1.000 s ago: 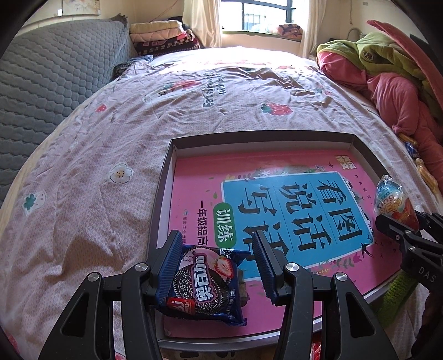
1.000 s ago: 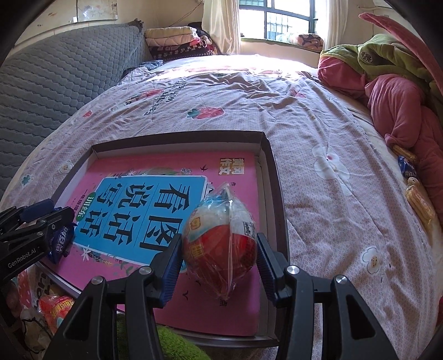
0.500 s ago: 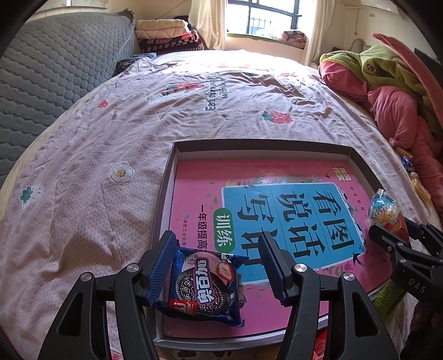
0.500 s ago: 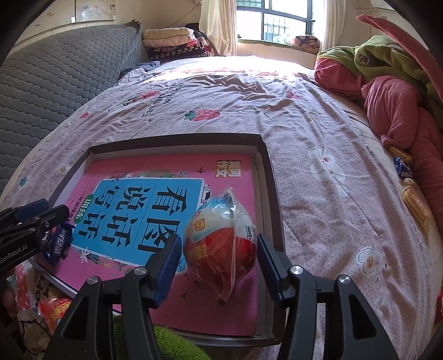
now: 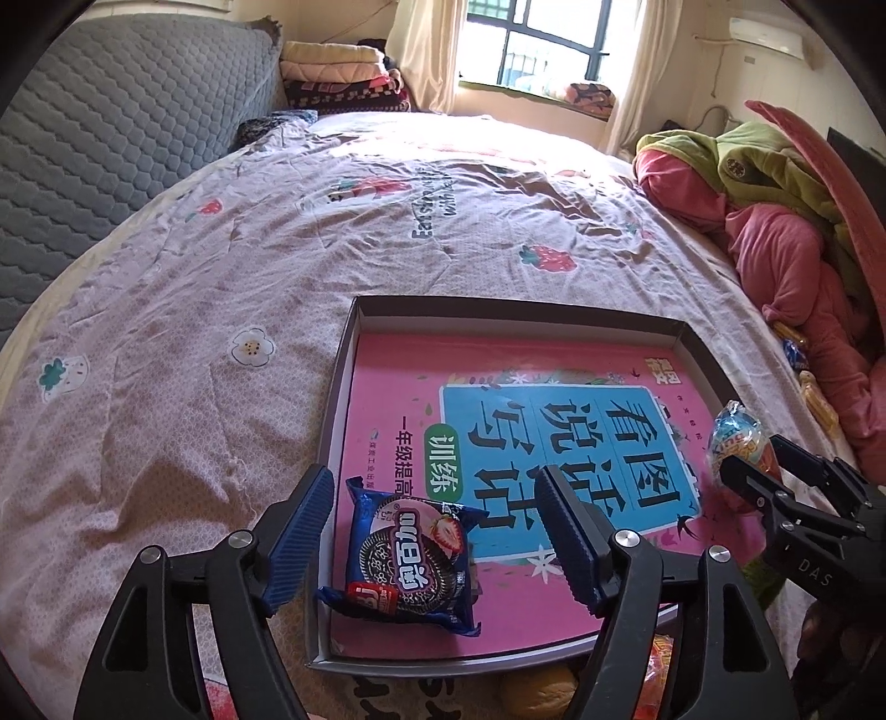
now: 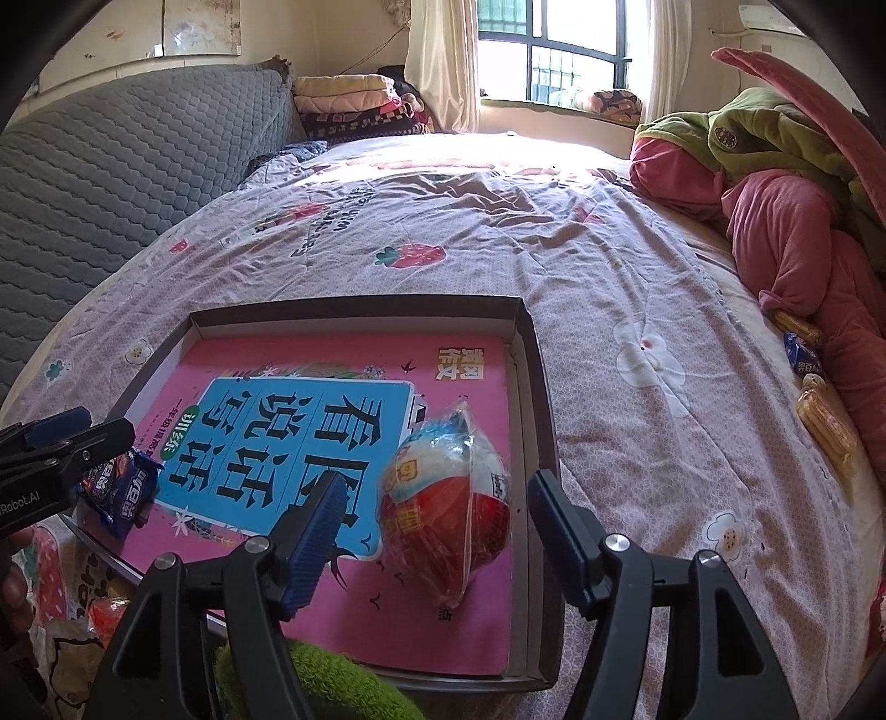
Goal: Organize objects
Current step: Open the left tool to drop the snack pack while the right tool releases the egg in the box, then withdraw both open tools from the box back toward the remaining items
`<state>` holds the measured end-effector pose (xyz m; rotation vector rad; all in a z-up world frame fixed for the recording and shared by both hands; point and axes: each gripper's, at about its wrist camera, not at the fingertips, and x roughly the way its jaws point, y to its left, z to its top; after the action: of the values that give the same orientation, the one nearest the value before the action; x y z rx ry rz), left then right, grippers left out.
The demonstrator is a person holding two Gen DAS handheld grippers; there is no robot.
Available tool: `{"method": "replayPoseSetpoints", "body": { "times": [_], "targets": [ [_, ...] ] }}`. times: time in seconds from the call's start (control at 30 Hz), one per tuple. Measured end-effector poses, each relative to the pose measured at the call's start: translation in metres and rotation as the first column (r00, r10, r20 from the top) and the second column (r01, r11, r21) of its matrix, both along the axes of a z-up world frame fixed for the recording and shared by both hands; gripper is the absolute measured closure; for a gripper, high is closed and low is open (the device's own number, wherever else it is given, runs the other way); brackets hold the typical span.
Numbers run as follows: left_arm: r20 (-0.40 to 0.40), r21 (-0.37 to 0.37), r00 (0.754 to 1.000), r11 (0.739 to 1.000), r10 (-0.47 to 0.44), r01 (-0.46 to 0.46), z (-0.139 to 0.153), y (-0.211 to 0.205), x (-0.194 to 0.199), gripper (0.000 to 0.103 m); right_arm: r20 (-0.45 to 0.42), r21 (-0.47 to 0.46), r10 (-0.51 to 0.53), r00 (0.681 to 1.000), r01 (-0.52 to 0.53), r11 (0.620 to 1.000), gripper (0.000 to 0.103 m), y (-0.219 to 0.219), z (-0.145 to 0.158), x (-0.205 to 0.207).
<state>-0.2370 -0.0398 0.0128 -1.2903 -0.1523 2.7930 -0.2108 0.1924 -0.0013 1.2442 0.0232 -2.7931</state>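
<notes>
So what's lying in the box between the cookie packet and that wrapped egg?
Only the pink book's cover: between the cookie packet and the wrapped egg it is bare in both wrist views.

- A grey quilted headboard stands far to the left of the claw.
- A stack of folded blankets lies far ahead, by the barred window.
- A heap of pink and green padded clothes lies ahead to the right.
</notes>
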Motion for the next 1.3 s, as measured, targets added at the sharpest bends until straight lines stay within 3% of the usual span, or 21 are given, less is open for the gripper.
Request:
{"method": "replayPoseSetpoints", "body": {
  "times": [0.63, 0.87, 1.1, 1.3],
  "targets": [
    [-0.050, 0.005, 0.995, 0.997, -0.083, 0.083, 0.011, 0.018, 0.018, 0.023, -0.060, -0.041, 0.016, 0.998, -0.019, 0.999, 0.030, 0.002, 0.013, 0.012],
    [-0.042, 0.010, 0.996, 0.996, -0.083, 0.083, 0.011, 0.019, 0.020, 0.023, -0.075, -0.092, 0.022, 0.997, -0.029, 0.995, 0.029, 0.008, 0.018, 0.016],
    [-0.094, -0.043, 0.993, 0.997, -0.073, 0.069, 0.023, 0.025, 0.034, 0.023, -0.128, -0.089, 0.040, 0.991, -0.052, 0.995, 0.029, 0.005, 0.029, 0.029],
    [-0.117, -0.021, 0.993, 0.999, -0.032, 0.030, 0.027, 0.019, 0.045, 0.023, -0.178, -0.102, 0.063, 0.982, -0.082, 0.991, 0.026, 0.002, 0.040, 0.042]
  ]
}}
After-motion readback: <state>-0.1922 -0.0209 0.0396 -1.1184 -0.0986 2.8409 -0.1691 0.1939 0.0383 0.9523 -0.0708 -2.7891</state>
